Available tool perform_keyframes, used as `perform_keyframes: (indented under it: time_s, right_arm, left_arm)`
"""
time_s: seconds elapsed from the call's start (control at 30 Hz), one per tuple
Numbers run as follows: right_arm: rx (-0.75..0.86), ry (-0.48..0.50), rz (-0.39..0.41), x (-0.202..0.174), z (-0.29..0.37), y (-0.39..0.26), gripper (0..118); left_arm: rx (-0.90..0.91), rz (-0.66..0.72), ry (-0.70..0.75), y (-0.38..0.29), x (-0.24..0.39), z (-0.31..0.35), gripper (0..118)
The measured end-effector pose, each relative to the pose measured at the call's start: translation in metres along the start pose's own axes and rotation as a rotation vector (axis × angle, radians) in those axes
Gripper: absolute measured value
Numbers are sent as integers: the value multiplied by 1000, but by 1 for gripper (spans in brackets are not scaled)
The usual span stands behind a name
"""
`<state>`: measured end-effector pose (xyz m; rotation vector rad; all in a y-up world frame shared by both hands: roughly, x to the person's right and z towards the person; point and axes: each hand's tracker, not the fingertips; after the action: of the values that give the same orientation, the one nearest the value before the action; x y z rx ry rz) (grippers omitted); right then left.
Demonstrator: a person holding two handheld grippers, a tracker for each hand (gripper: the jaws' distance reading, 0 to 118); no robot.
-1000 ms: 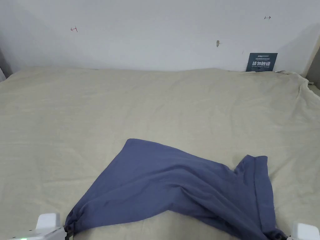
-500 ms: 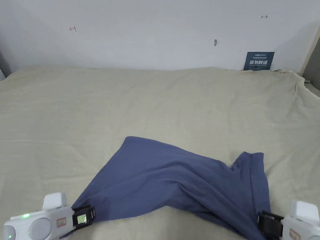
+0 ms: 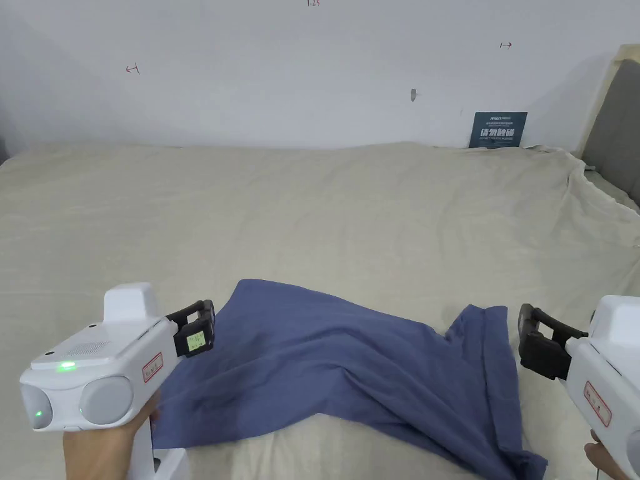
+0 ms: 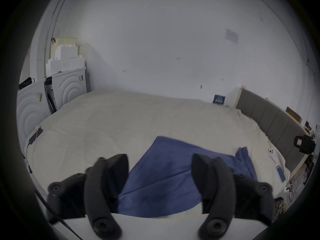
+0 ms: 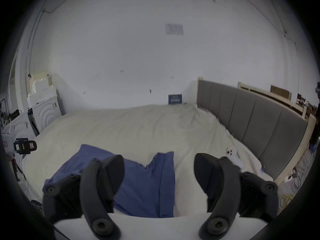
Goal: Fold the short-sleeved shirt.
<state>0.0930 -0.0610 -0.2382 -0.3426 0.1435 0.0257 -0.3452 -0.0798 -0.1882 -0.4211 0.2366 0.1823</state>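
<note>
A blue short-sleeved shirt [image 3: 350, 375] lies crumpled and slanted on the beige bed sheet [image 3: 312, 219], one sleeve pointing up at the right. My left gripper [image 3: 201, 322] hovers over the shirt's left edge, held in a hand. In the left gripper view it [image 4: 160, 159] is open, the shirt [image 4: 164, 179] lying below the gap. My right gripper [image 3: 530, 331] hangs just right of the sleeve. In the right gripper view it [image 5: 158, 157] is open too, with the shirt [image 5: 143, 183] under its left jaw and bare sheet under the right.
A grey padded headboard [image 5: 251, 119] runs along the bed's right side. A dark blue sign [image 3: 498, 129] leans on the far wall. White cabinets [image 4: 69, 88] stand beyond the bed's left end. Small devices [image 4: 280, 172] lie near the right edge of the bed.
Both grippers were low at the shirt's near corners and gathering the cloth. They have since come up and forward with jaws apart, and the shirt lies loose on the sheet.
</note>
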Motion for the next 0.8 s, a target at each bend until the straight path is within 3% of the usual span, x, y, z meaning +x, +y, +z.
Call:
perform_keyframes:
  time_s: [0.03,0.07,0.1,0.13,0.43,0.8]
  right_arm:
    - [17,-3,14,-2,2,0,32]
    - [29,-4,17,-3,4,0,4]
    - [48,-14,23,-4,5,0,1]
    - [53,-22,30,-7,5,0,1]
    - [11,-5,22,-8,-19,-6,0]
    - [-62,-39,17,-4,-85,-10,0]
  left_arm:
    - [14,12,-18,0,1,1,49]
    - [21,42,-50,0,2,1,22]
    - [23,70,-90,0,1,0,7]
    - [16,90,-133,1,0,-2,3]
    - [-9,-7,-149,16,13,-39,0]
    - [-190,-93,-130,59,4,-206,0]
